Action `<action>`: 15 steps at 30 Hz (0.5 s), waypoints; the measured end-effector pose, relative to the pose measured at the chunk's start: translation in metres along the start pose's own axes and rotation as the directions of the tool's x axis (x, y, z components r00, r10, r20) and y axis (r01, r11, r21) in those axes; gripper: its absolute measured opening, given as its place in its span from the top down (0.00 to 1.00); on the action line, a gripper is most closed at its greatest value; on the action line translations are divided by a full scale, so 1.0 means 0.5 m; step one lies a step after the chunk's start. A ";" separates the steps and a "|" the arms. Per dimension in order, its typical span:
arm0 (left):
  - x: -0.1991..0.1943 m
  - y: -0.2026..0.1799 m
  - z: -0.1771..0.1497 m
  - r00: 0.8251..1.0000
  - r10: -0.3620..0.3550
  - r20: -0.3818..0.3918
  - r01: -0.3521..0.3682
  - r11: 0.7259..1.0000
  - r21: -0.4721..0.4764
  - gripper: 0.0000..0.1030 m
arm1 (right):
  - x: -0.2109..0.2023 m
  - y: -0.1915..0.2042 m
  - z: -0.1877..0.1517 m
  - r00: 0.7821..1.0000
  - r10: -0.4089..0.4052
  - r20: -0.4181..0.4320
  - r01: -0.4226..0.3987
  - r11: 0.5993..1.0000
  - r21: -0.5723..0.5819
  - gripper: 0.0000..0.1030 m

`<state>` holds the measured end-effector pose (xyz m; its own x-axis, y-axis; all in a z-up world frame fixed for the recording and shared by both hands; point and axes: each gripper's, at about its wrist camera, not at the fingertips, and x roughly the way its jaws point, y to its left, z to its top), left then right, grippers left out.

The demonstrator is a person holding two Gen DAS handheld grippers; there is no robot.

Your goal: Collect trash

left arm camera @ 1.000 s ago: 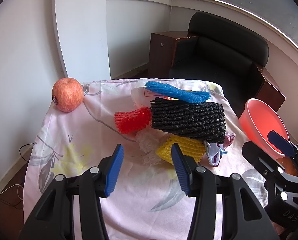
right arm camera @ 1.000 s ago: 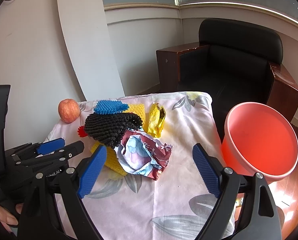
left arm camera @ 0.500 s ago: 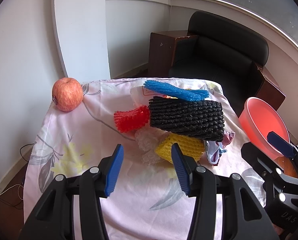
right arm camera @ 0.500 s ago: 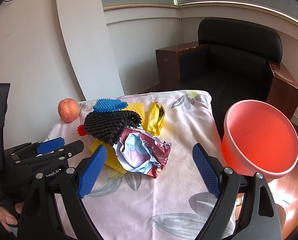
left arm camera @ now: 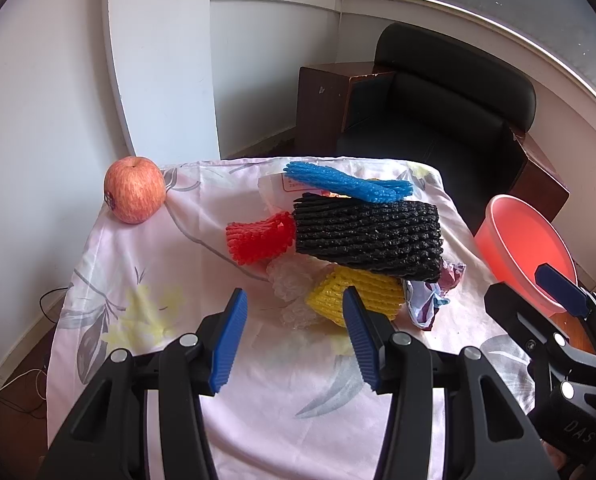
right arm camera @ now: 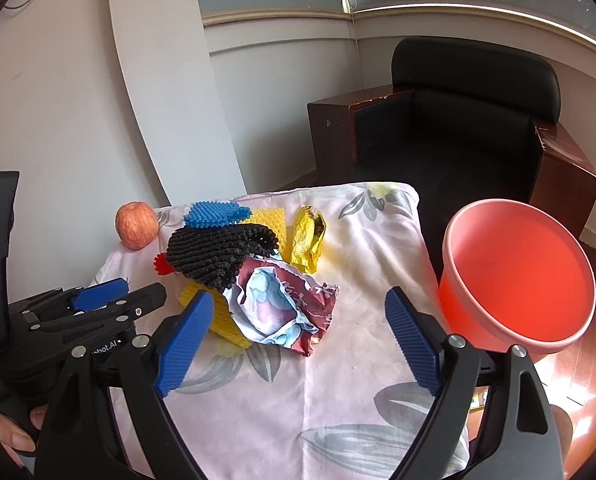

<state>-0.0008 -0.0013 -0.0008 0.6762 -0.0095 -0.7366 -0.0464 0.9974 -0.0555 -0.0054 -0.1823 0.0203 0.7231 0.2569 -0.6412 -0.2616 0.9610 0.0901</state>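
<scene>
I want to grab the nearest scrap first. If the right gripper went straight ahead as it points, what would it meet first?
Probably the crumpled maroon and blue wrapper, lying on the floral tablecloth just ahead of the open right gripper; depth is uncertain.

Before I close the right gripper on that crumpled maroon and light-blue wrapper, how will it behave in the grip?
The crumpled wrapper is thin, creased film, so it will probably collapse flat between the pads and weigh almost nothing. Its glossy surface may slip, so pinch a folded ridge. One edge tucks under the black foam net, which could shift as the wrapper lifts.

right gripper [left arm camera: 570, 436]: "DAS" | left gripper [right arm camera: 98, 300]: "…bot.AI", partly hidden
</scene>
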 end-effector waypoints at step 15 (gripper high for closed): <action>-0.003 -0.002 0.000 1.000 0.002 0.002 -0.002 1.000 0.001 0.52 | -0.034 -0.011 0.008 0.994 -0.038 0.097 0.036 0.999 0.021 0.14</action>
<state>-0.0016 -0.0025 0.0003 0.6774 -0.0076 -0.7356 -0.0468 0.9975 -0.0534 -0.0137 -0.1917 0.0338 0.7915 0.2287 -0.5668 -0.2214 0.9716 0.0828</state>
